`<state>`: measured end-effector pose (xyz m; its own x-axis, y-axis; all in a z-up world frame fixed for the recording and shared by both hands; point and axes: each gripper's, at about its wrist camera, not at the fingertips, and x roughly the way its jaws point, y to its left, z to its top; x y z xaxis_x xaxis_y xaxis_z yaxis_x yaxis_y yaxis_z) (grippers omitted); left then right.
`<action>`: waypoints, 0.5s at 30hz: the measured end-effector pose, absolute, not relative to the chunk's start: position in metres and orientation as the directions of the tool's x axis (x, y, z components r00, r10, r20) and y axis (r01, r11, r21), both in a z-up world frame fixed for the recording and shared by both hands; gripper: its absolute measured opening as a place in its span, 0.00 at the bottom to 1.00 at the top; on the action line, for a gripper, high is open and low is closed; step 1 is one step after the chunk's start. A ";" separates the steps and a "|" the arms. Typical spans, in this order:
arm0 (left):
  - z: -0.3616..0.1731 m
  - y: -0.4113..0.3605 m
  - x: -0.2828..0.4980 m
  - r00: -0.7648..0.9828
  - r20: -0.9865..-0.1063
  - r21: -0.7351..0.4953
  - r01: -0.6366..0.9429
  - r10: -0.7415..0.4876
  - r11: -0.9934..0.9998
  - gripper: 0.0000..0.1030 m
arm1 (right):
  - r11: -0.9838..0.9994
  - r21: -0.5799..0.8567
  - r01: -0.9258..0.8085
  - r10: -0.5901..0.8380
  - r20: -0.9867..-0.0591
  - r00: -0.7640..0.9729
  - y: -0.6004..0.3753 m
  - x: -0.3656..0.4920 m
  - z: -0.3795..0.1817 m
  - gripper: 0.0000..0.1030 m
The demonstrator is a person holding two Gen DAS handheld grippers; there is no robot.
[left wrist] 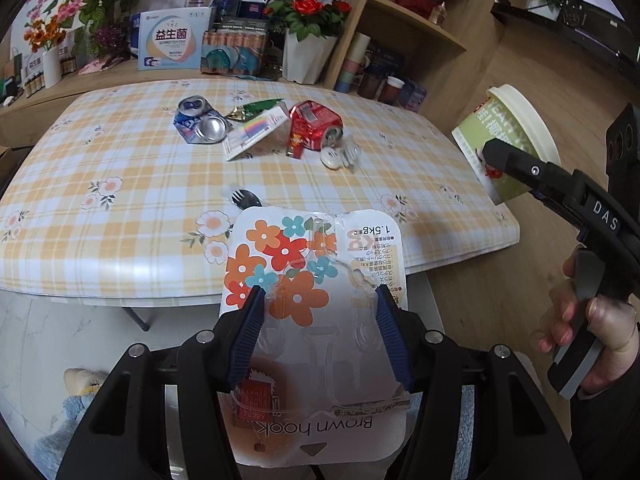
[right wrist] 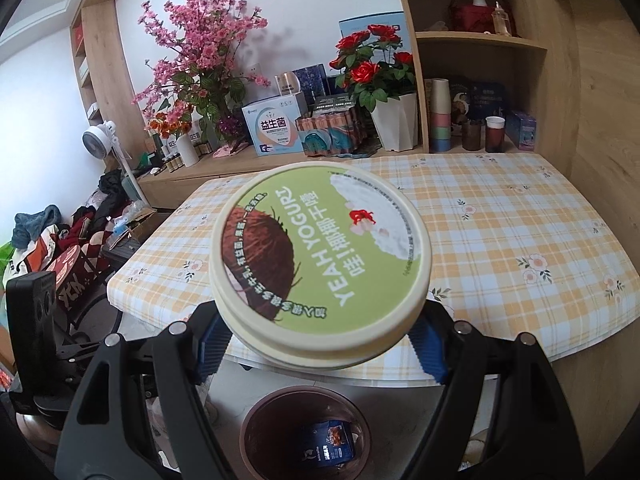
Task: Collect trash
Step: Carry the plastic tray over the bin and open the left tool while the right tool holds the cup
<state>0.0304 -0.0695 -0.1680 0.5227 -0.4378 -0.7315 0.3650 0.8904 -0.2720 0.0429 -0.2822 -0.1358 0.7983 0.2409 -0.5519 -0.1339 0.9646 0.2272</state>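
My left gripper (left wrist: 319, 292) is shut on a flowered "Brown hook" blister pack (left wrist: 316, 248), held off the near edge of the checked table (left wrist: 120, 152). My right gripper (right wrist: 320, 348) is shut on a green-lidded yogurt tub (right wrist: 320, 256), also seen in the left wrist view as the tub (left wrist: 516, 120) at the table's right corner. A brown bin (right wrist: 256, 432) stands on the floor below the tub, with a blue packet (right wrist: 330, 442) inside. On the table lie a crushed blue can (left wrist: 196, 120), a crushed red can (left wrist: 314, 124), a card package (left wrist: 256, 134), a green wrapper (left wrist: 256, 107), a clear cup (left wrist: 340, 152) and a wrapped spork (left wrist: 244, 198).
A person's hand (left wrist: 600, 320) grips the right gripper's handle. Behind the table, a wooden shelf (right wrist: 480, 38) holds flower pots, boxes and stacked cups. Clothes and a white fan (right wrist: 98, 140) crowd the floor to the left of the table.
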 end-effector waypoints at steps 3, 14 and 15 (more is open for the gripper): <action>-0.175 -0.078 0.031 0.500 -0.746 -0.270 0.376 -0.439 0.887 0.53 | 0.963 0.241 -0.123 0.240 -0.555 0.796 -0.289 0.042 -0.141 0.74; -0.200 -0.089 0.039 0.438 -0.784 -0.283 0.379 -0.440 0.881 0.74 | 0.959 0.262 -0.111 0.248 -0.578 0.777 -0.292 0.047 -0.156 0.74; -0.201 -0.086 0.040 0.438 -0.787 -0.285 0.368 -0.435 0.885 0.75 | 0.959 0.261 -0.112 0.249 -0.580 0.775 -0.292 0.047 -0.156 0.74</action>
<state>0.0400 -0.0862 -0.2008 0.4383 -0.4351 -0.7865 0.3681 0.8852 -0.2845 0.0471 -0.2921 -0.1562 0.7755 0.2486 -0.5804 -0.1122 0.9589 0.2608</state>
